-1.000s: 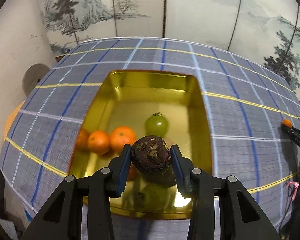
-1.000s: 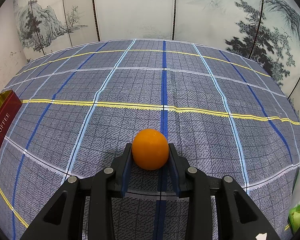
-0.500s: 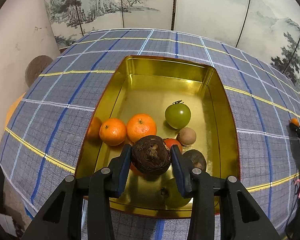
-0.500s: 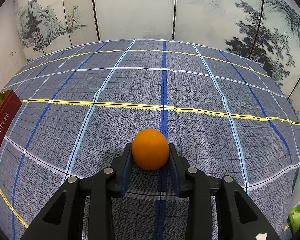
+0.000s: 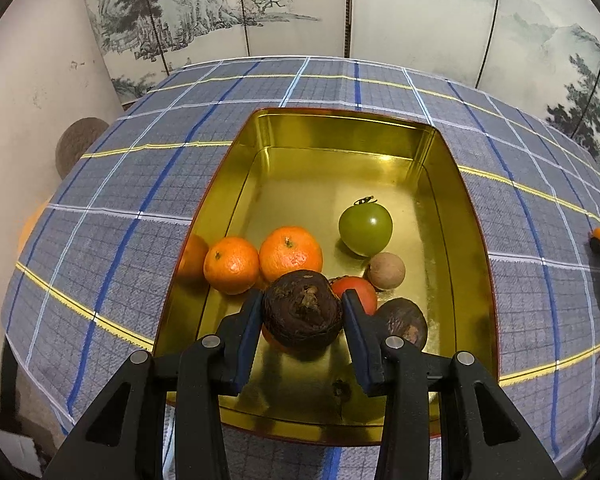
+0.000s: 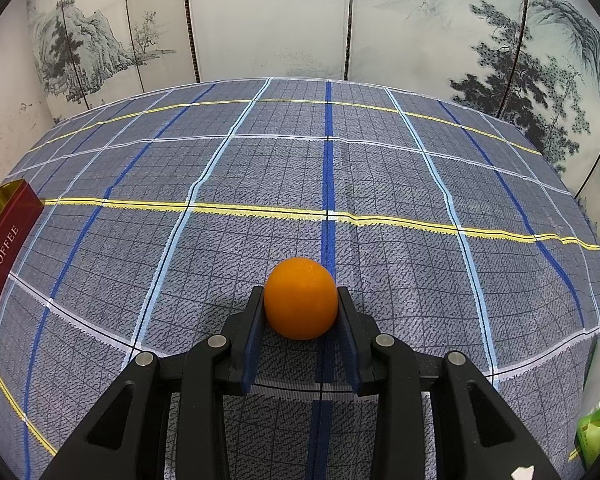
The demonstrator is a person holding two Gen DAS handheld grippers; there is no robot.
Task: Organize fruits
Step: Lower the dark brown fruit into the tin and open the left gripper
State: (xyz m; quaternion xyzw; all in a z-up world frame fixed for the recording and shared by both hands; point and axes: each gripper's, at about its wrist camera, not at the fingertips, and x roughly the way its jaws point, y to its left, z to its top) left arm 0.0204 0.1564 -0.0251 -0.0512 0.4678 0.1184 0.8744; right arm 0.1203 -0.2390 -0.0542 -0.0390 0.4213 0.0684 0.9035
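Presently we list the left hand-held gripper [image 5: 303, 314], its blue pads clamped on a dark brown wrinkled fruit [image 5: 302, 310], held over the near end of a gold tin [image 5: 452, 184]. Inside the tin we count two mandarins, a smaller one [image 5: 231, 265] at the left wall and a larger one [image 5: 290, 254] touching it; a green tomato [image 5: 365, 224] further back to the right; a small tan fruit [image 5: 386, 276] just in front of the tomato; a red fruit [image 5: 358, 292] partly hidden behind the right pad; and a second dark fruit [image 5: 404, 322] near the right wall. A further orange shape at the left wall may be a reflection; we cannot tell. The tin stands on a tabletop covered with a blue-grey plaid cloth [image 5: 132, 208]. In our right hand-held gripper [image 6: 301, 306] we hold a smooth orange fruit [image 6: 301, 304], pads pressed on both its sides, above bare cloth and well apart from the tin, whose red side lettered TOFFEE shows at the left edge of the right wrist view. A painted folding screen [image 6: 268, 20] stands behind the tabletop. A green packet [image 6: 598, 424] lies at the lower right edge of that view.
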